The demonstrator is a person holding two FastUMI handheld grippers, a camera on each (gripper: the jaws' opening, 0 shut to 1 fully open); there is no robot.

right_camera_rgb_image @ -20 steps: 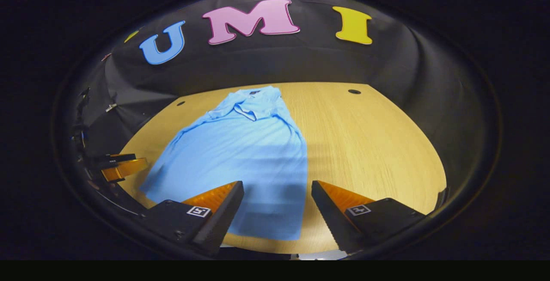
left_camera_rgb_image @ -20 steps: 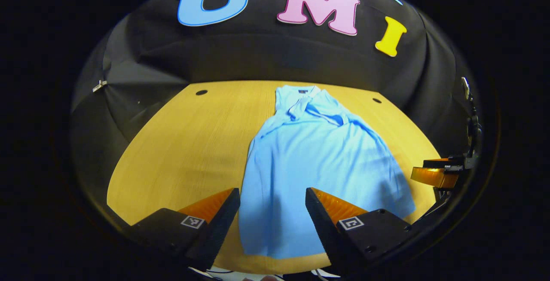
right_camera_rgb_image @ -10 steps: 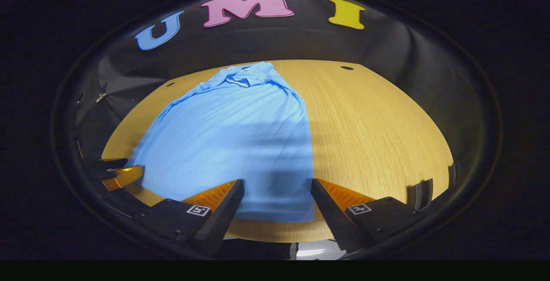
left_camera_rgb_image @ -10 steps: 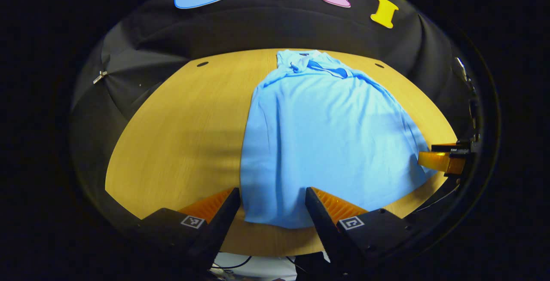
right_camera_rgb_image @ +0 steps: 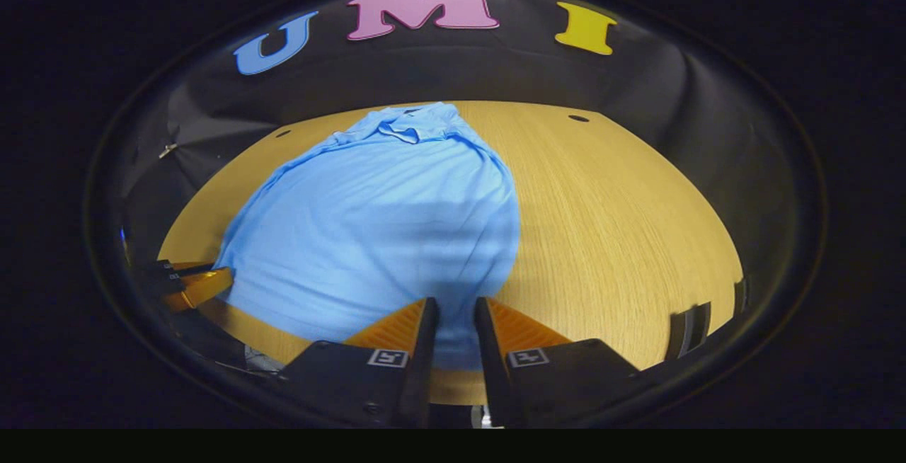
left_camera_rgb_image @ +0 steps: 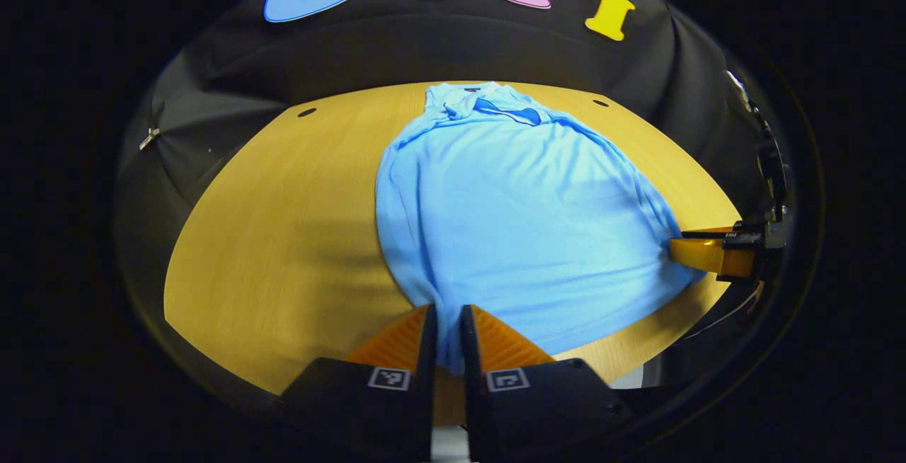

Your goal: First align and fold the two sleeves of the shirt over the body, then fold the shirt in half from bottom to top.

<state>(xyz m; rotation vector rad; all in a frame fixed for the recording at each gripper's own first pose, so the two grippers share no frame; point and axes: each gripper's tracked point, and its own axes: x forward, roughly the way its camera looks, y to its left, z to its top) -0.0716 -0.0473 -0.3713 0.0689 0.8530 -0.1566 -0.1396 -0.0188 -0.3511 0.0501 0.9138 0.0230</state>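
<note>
While clamped on the shirt [left_camera_rgb_image: 517,208] hem at the table's [left_camera_rgb_image: 283,236] near edge, left gripper [left_camera_rgb_image: 446,339] and right gripper [right_camera_rgb_image: 456,332] each pinching a bottom corner, cloth between fingertips hidden. Collar toward far edge; bare wood along both side edges.

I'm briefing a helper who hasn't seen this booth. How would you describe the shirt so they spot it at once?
Start at the round wooden table in front of the black cloth wall. The shirt is the light blue garment spread flat on it, collar toward the wall and hem nearest the grippers. It is the sole fabric item lying on the tabletop.
</note>
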